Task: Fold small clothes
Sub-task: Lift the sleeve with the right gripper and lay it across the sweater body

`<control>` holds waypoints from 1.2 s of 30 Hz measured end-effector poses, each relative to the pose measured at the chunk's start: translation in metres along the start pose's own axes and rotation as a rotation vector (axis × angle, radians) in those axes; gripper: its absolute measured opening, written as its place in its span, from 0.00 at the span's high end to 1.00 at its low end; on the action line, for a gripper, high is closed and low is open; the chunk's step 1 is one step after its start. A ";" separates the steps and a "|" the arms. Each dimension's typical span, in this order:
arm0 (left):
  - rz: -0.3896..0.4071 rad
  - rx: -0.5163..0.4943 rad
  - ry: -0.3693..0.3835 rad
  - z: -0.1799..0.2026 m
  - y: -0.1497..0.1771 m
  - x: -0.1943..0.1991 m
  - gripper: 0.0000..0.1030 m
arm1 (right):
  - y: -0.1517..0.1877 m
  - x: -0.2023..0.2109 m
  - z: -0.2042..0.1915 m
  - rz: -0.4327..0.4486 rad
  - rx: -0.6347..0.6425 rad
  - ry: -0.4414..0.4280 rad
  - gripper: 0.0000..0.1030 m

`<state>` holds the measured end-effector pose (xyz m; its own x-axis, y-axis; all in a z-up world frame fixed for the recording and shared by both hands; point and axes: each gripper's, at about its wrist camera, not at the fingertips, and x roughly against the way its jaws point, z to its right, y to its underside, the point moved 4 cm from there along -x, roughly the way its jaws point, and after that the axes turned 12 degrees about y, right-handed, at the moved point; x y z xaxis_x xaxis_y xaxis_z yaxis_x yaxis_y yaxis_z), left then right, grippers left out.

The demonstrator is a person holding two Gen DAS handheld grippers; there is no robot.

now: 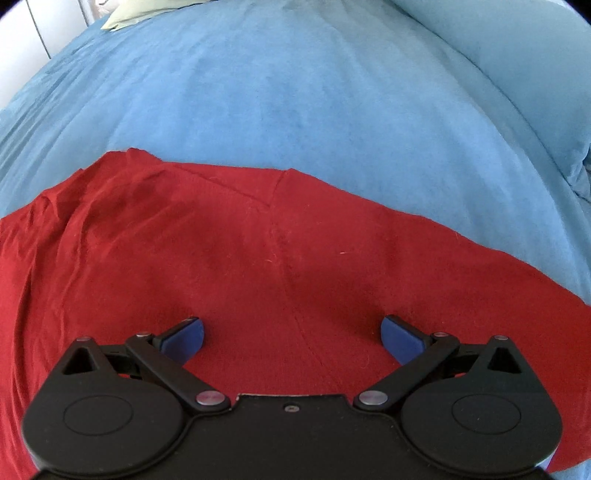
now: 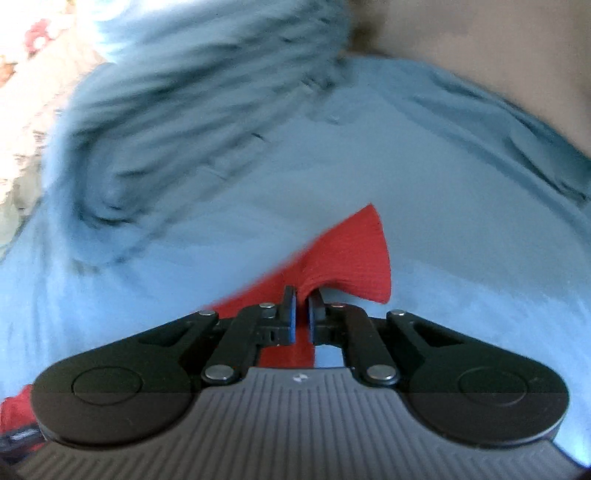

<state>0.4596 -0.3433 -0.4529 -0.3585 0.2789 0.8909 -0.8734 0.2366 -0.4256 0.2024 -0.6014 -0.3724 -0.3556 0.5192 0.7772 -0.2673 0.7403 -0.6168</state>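
A dark red garment (image 1: 229, 251) lies spread on a blue bed cover (image 1: 295, 110), with a seam down its middle and wrinkles at its left. My left gripper (image 1: 291, 338) is open, its blue pads wide apart just above the cloth, holding nothing. In the right wrist view my right gripper (image 2: 303, 312) is shut on a corner of the red garment (image 2: 351, 258), which sticks up past the fingertips over the blue cover (image 2: 461, 221). That view is motion-blurred.
A light blue pillow (image 1: 517, 66) lies at the far right of the bed. A pale green cloth (image 1: 125, 16) sits at the far left corner near a white wall. In the right wrist view bunched blue bedding (image 2: 192, 110) rises at the upper left.
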 end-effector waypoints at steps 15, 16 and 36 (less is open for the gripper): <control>0.189 0.102 -0.061 -0.188 0.014 0.189 0.00 | 0.059 0.209 -0.310 0.157 0.418 -0.740 0.79; 0.198 0.111 -0.094 -0.209 0.021 0.201 0.00 | 0.082 0.222 -0.331 0.150 0.476 -0.802 0.79; 0.166 0.285 0.135 -0.320 0.091 0.190 0.00 | 0.383 0.206 -0.392 0.098 1.190 -0.784 0.21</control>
<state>0.4179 0.0291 -0.3733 -0.4732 0.4165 0.7763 -0.8706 -0.0861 -0.4844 0.3784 -0.0436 -0.3995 -0.7061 -0.1101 0.6995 -0.6529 -0.2813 -0.7033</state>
